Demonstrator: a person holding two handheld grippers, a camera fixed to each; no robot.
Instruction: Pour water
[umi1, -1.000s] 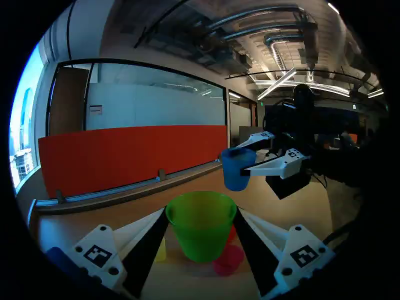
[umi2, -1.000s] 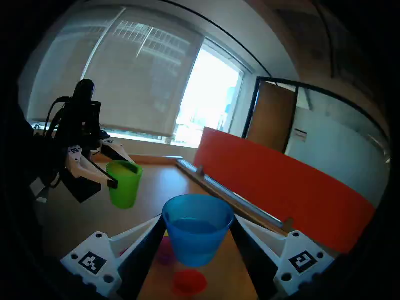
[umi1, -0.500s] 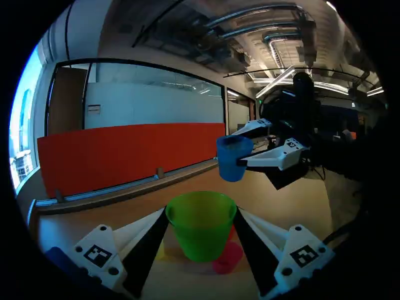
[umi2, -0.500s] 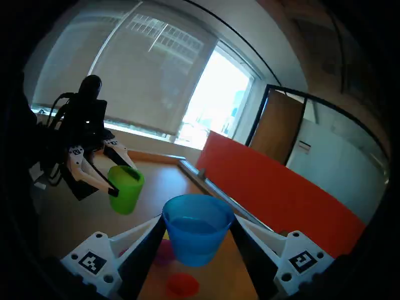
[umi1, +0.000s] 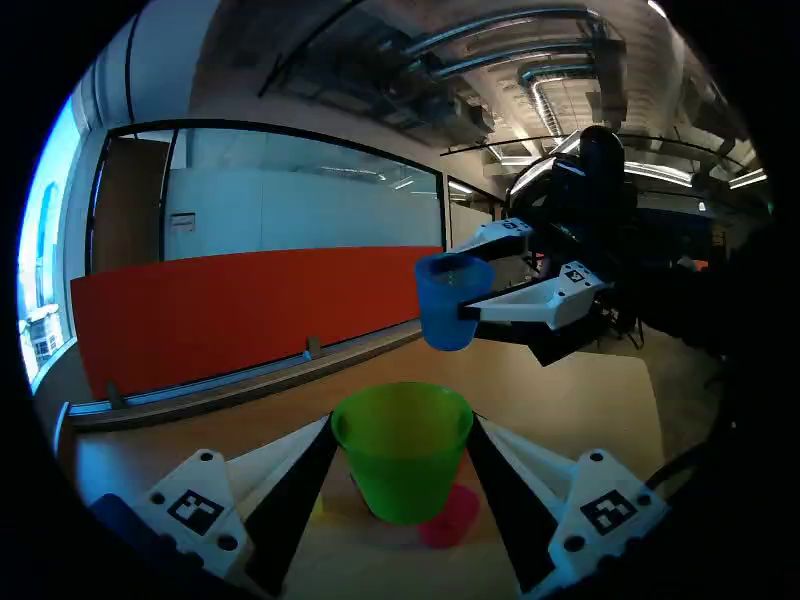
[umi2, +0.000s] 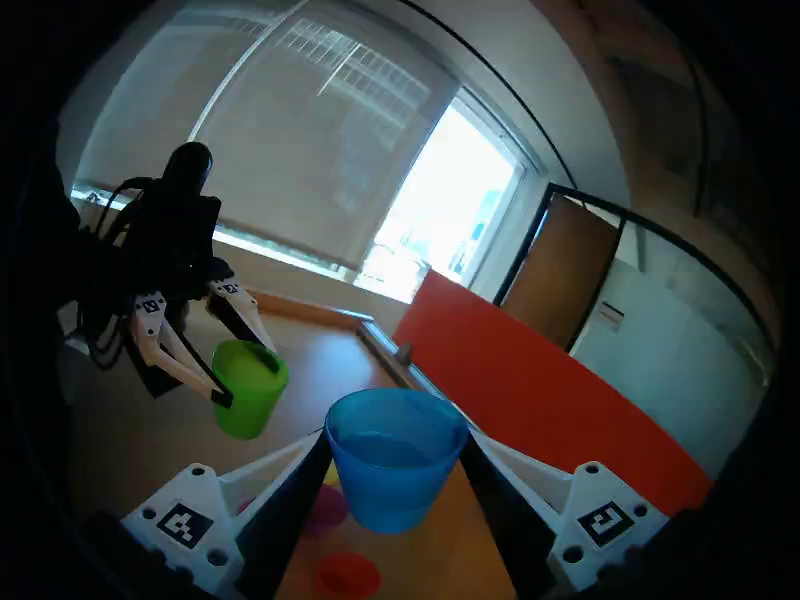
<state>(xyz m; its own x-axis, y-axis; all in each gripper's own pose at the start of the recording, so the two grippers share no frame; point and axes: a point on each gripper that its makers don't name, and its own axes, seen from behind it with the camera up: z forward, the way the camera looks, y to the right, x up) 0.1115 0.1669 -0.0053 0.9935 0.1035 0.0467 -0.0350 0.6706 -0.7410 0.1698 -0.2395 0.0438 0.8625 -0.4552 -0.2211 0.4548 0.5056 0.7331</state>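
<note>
Tabletop (umi1: 590, 390) is lying open at lower right of the left gripper view, an orange panel (umi1: 250, 310) edging it at left. Left gripper (umi1: 401, 432) is clamping a green cup (umi1: 402, 465) at bottom centre (contents unclear). Right gripper (umi2: 396, 440) is gripping an upright blue cup (umi2: 395, 492), bottom centre of its view, holding water (umi2: 385, 450).

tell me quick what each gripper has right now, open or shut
Left gripper: shut on the green cup, held upright.
Right gripper: shut on the blue cup, which has water in it.
</note>
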